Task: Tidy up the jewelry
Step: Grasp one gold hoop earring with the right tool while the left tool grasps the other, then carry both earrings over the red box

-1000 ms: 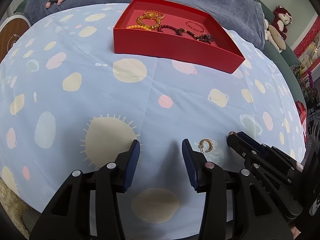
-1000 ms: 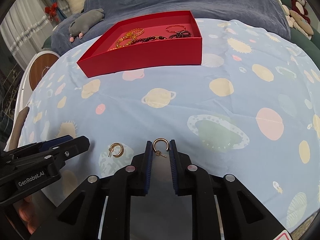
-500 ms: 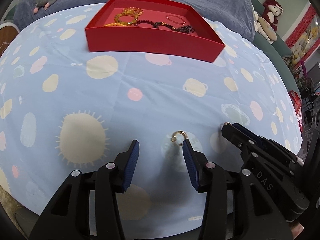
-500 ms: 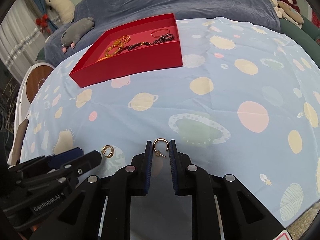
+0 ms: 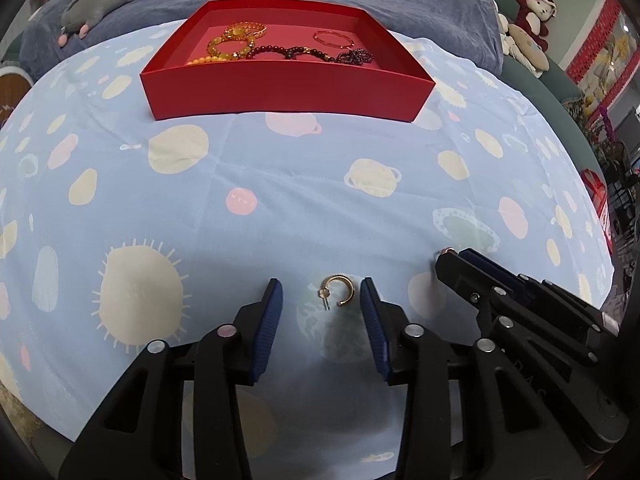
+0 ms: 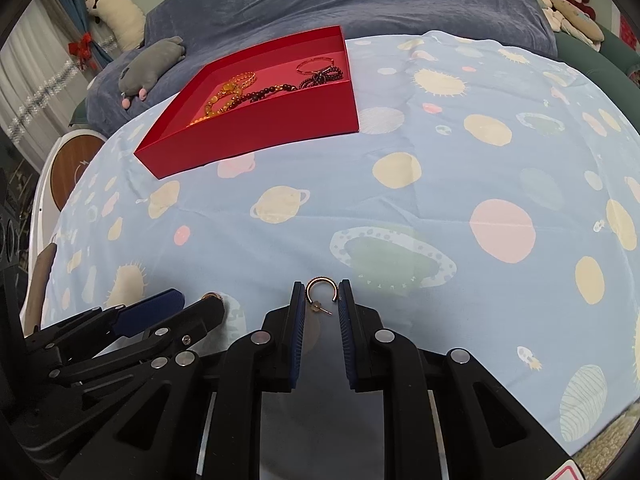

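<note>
Pale blue planet-print cloth (image 5: pixel 280 184) over table; red cardboard tray (image 5: pixel 288 92) far; left gripper (image 5: pixel 322 300) jaws wide around gold hoop earring (image 5: pixel 340 290); right gripper (image 6: pixel 322 304) narrow, clamping second gold hoop earring (image 6: pixel 320 292).

one small gold hoop earring (image 5: pixel 338 290) lies flat on the blue sheet between my left tongs' (image 5: pixel 321 298) open tips. my right tongs (image 6: pixel 322 300) pinch another gold hoop (image 6: pixel 321 293). far off, the red box (image 5: pixel 286 96) holds yellow beads (image 5: pixel 234 42), dark beads (image 5: pixel 316 53) and a thin ring bracelet (image 5: pixel 334 38).
</note>
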The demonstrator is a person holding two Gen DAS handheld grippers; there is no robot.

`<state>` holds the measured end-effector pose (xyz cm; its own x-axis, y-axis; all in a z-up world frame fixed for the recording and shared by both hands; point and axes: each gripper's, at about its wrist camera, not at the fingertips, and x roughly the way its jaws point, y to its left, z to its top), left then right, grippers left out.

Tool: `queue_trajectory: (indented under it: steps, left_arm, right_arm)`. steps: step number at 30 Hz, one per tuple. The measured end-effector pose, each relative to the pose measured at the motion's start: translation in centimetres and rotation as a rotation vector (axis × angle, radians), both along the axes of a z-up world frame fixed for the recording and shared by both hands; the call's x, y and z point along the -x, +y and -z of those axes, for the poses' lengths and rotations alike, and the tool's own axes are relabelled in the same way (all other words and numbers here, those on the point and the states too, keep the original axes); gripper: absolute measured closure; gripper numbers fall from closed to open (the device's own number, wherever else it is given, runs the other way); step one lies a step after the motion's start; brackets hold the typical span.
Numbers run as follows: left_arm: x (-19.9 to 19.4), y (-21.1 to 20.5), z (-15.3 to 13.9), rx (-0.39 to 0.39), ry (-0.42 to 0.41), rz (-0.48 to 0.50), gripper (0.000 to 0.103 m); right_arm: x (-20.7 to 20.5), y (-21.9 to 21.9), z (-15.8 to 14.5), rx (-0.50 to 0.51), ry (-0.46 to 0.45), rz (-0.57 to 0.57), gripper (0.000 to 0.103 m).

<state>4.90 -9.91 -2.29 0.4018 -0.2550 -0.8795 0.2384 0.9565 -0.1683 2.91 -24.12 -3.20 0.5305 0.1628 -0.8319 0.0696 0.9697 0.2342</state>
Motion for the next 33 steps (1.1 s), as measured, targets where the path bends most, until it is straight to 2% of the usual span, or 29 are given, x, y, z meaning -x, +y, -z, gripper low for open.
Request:
queue_trajectory:
  steps: [8,15,33]
  left_arm:
    - [0.0,0.0,0.1,-0.025,-0.013,0.009,0.085]
    - [-0.1,0.1,0.1,-0.024,-0.008,0.005,0.086]
    - [-1.8,3.8,-1.1,-0.004,-0.01,-0.102,0.086]
  right_arm:
    - [0.0,-0.1,0.0,-0.001,0.0,0.0,0.086]
    - [0.0,-0.1,0.0,-0.003,-0.001,0.002,0.086]
    - [-0.1,0.4,-0.4,-0.008,-0.019,-0.012,0.087]
